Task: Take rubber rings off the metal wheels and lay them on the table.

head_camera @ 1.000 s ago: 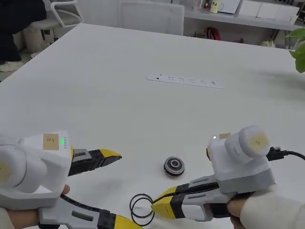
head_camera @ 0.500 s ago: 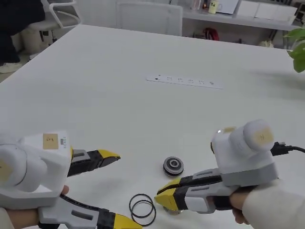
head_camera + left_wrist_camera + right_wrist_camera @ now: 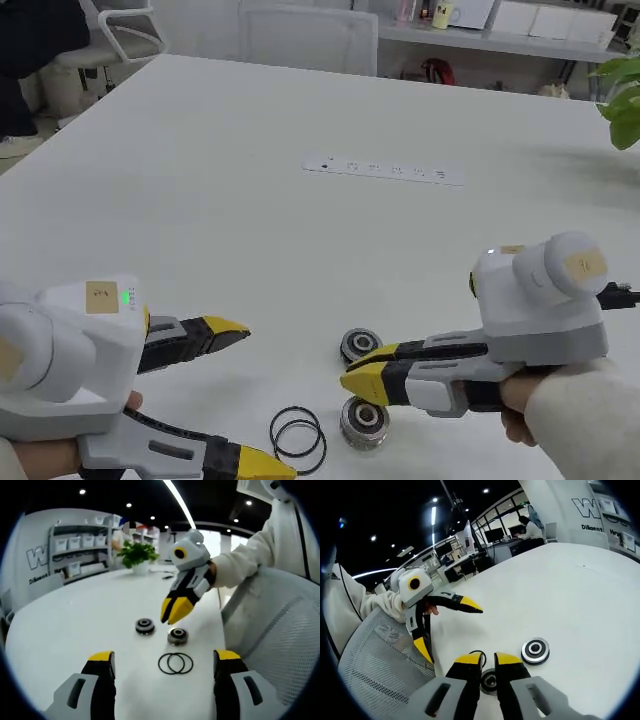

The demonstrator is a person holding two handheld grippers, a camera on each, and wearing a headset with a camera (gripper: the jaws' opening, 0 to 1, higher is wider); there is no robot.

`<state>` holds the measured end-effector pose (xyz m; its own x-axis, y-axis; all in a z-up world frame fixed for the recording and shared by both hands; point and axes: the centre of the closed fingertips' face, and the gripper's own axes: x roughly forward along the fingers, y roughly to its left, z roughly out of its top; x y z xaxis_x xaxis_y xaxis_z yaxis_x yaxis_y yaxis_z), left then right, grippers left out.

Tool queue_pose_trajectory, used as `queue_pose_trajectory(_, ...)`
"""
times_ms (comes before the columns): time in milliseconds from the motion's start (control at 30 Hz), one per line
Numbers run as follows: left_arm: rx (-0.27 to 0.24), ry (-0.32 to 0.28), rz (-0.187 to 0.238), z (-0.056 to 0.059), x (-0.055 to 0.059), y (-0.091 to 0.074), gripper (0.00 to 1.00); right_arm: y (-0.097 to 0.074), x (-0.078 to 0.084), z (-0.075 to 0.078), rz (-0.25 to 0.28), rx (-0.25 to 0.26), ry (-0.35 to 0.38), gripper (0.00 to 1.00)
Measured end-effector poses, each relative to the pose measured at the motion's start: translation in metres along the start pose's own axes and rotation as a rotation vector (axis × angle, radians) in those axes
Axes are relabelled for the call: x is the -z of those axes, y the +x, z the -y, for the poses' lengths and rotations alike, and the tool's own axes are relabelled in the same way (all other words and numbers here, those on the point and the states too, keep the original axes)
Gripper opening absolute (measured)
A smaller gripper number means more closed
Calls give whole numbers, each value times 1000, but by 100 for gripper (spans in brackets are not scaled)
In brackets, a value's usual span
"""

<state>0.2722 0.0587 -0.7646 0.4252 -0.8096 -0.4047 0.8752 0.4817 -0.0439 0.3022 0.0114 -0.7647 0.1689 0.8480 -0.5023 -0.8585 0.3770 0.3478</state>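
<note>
Rings (image 3: 298, 438), two overlapping black loops, lie flat on the white table (image 3: 300, 240) just beside the near wheel (image 3: 364, 420), ahead of the left gripper (image 3: 266, 398) with its jaws spread wide, while the right gripper (image 3: 352, 381), jaws pressed together, hovers above the near wheel and far wheel (image 3: 360, 344).

Matt white table (image 3: 250, 140), shiny metal wheels (image 3: 364, 421), thin black rubber rings (image 3: 298, 439).
</note>
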Motion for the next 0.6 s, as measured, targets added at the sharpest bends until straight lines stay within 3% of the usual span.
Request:
queue_pose_trajectory(333, 5, -9, 17, -1, -5, 0, 79, -14, -8, 22, 58, 49, 49, 10)
queue_pose_trajectory(600, 9, -1, 13, -8, -20, -4, 79, -24, -10, 35, 91, 82, 79, 10)
